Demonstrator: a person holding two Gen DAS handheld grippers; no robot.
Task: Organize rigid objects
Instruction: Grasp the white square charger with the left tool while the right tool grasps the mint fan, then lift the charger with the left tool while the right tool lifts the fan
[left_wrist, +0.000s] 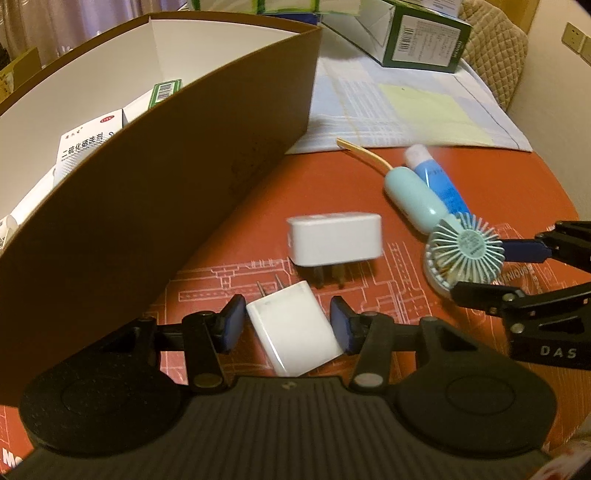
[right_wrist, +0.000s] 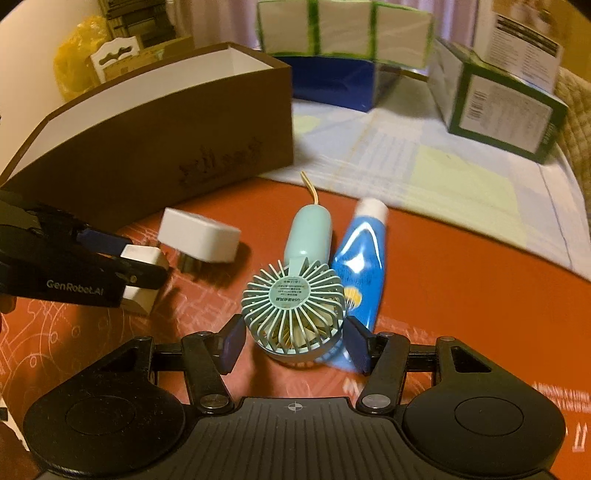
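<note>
The left gripper (left_wrist: 288, 326) clamps a smooth white block-shaped charger (left_wrist: 293, 338). The right gripper (right_wrist: 294, 343) has its jaws around a ribbed, round mint plastic fan (right_wrist: 293, 314); contact unclear.

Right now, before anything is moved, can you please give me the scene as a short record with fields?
left claw: closed on the small white two-pin charger
right claw: closed on the round head of the mint-green plastic handheld fan
loose items: larger white plug adapter; blue squeeze tube with white cap, lying beside the fan
container: open brown cardboard box, with white printed cartons inside
surface: red printed table mat
</note>
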